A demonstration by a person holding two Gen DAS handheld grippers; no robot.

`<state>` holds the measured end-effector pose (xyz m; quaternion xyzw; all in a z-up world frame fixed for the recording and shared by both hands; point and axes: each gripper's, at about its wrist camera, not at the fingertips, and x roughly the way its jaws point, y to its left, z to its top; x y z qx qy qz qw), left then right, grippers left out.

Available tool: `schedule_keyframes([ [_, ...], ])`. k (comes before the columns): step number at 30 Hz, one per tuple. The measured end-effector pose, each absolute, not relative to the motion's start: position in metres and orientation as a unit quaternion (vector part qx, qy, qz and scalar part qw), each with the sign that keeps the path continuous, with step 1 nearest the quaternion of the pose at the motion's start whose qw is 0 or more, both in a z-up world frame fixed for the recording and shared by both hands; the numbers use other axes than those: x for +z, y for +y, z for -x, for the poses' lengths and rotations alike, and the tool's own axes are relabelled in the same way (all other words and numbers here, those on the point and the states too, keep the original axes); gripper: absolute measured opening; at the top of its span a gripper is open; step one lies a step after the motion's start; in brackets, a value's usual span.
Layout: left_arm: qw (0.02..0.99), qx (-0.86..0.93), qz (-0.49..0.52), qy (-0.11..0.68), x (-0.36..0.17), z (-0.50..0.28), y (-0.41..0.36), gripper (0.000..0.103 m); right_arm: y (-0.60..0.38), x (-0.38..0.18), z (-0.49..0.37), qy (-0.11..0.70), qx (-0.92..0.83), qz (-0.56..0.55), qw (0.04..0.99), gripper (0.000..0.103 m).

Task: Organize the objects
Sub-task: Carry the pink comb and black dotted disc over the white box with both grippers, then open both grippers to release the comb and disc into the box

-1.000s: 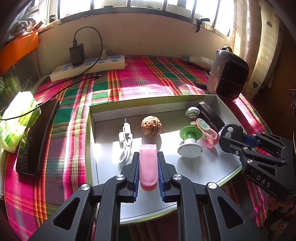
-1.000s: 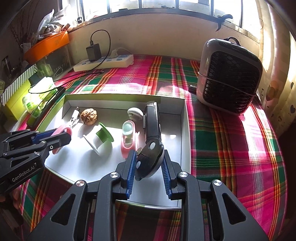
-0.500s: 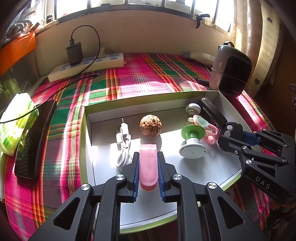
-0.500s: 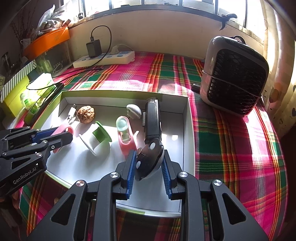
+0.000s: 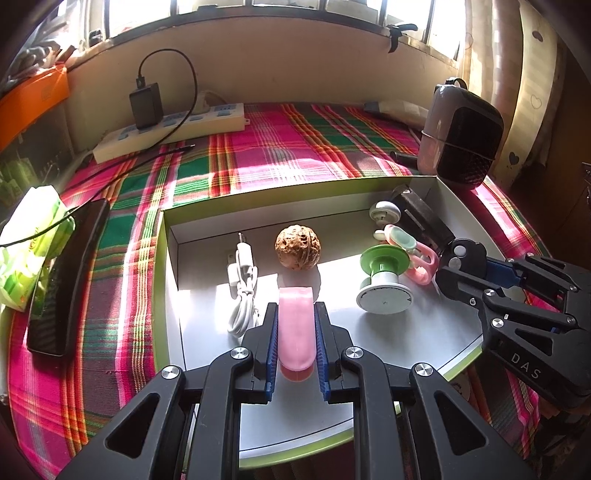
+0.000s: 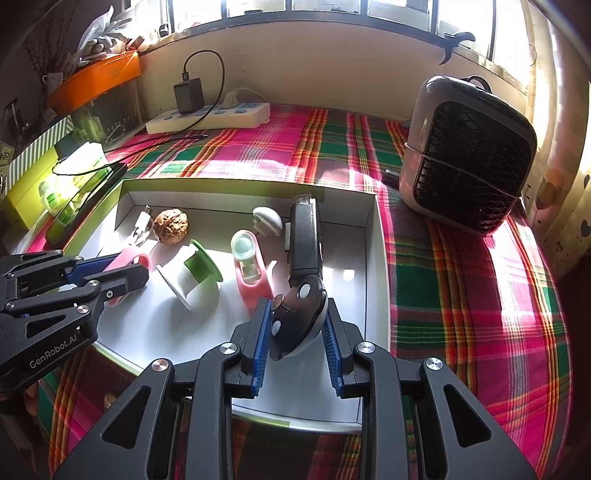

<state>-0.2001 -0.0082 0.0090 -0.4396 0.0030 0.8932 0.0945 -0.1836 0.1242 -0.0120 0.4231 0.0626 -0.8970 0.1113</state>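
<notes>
Glossy pink oblong piece [image 5: 295, 328] clamped in left tool [image 5: 295, 314].

I am working in a lived-in home room: my tabletop [image 6: 461, 280] wears a pink-and-green plaid cloth under a sunlit window [image 6: 325, 7]. Far left a power strip [image 6: 210, 118] carries a plugged charger [image 6: 189, 95], far right stands a small desk fan [image 6: 469, 155], with a curtain [image 5: 517, 74] beyond.

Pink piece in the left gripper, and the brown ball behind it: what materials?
Pink piece: probably soft silicone or glossy plastic; smooth, slightly translucent, with a sheen in sunlight. Brown ball: looks like a walnut shell, so woody and matte; deeply wrinkled, pitted surface. Neither is certain from looks alone.
</notes>
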Motion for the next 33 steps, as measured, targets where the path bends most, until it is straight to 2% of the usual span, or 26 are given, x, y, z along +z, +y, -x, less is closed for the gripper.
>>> schedule_keyframes([
  [24,0.094,0.893,0.440,0.004,0.0088,0.1999,-0.0074,0.016,0.1259,-0.0128,0.1857,0.063,-0.898,-0.422,0.109,0.028],
  [33,0.096,0.893,0.440,0.006,0.0084,0.2004,-0.0067,0.021,0.1269,-0.0133,0.1854,0.063,-0.898,-0.423,0.107,0.028],
])
